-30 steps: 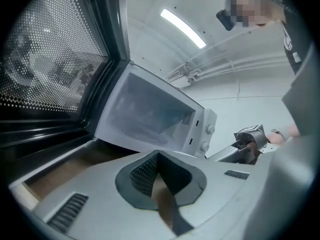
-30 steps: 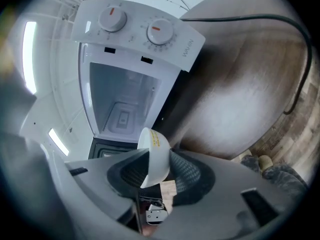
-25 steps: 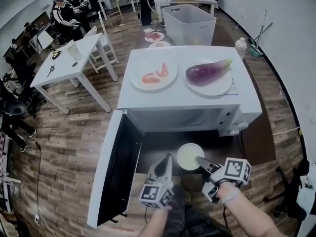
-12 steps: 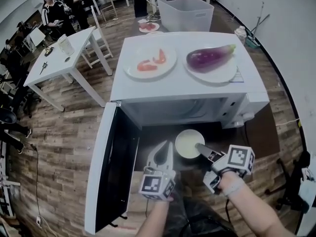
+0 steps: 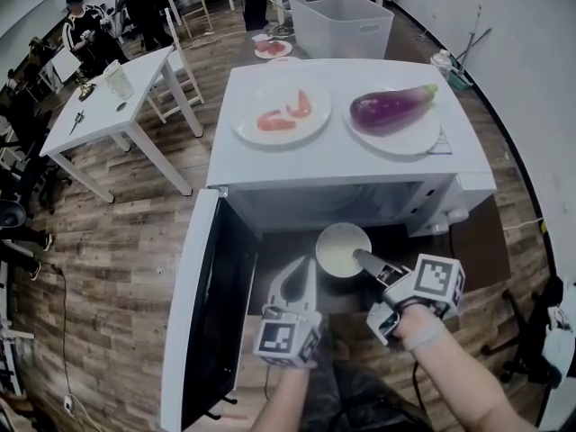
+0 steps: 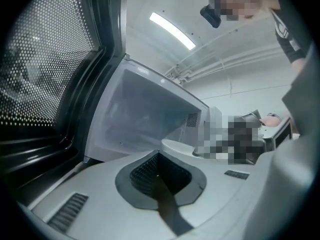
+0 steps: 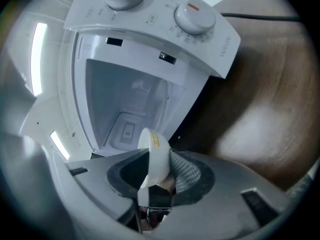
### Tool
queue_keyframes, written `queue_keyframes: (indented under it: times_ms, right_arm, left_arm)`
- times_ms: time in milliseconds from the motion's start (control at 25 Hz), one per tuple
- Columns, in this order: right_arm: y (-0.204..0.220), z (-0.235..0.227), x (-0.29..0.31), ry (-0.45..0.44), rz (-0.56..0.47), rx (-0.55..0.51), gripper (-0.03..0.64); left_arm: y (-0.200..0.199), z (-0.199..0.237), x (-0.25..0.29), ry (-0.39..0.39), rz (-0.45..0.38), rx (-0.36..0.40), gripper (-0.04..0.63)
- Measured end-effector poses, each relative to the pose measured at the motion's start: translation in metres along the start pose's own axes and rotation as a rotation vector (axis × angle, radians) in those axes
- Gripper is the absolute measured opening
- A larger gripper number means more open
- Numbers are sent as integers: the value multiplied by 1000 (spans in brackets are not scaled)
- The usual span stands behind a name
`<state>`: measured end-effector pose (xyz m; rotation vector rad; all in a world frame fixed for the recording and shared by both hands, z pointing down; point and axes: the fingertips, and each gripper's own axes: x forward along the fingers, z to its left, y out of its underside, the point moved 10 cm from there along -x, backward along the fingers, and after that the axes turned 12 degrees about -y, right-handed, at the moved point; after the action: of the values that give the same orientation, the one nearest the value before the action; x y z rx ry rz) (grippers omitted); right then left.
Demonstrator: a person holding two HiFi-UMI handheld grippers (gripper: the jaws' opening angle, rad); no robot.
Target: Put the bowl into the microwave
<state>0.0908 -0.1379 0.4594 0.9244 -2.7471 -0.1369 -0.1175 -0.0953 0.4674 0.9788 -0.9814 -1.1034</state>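
Centre frame — bowl [image 5: 343, 248] advanced to microwave [image 5: 338, 158] mouth, insertion imminent | right claw [image 5: 362, 258] clamped on rim | left claw [image 5: 302, 279] together

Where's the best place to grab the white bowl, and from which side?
Grab the bowl by its rim, from the side away from the microwave. Its wall is thin and open on top, so one jaw goes inside and one outside. The right gripper is shut on it just that way, leaving the far side free to enter first.
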Motion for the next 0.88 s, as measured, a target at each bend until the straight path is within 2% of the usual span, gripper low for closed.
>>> queue_keyframes:
  times_ms: [320, 880]
  right_arm:
    - [-8, 13, 21, -21, -35, 6, 126]
    - [-23, 16, 42, 5, -96, 14, 126]
  left_arm:
    - [-3, 2, 5, 6, 3, -7, 0]
    - [-7, -4, 20, 21, 7, -26, 2]
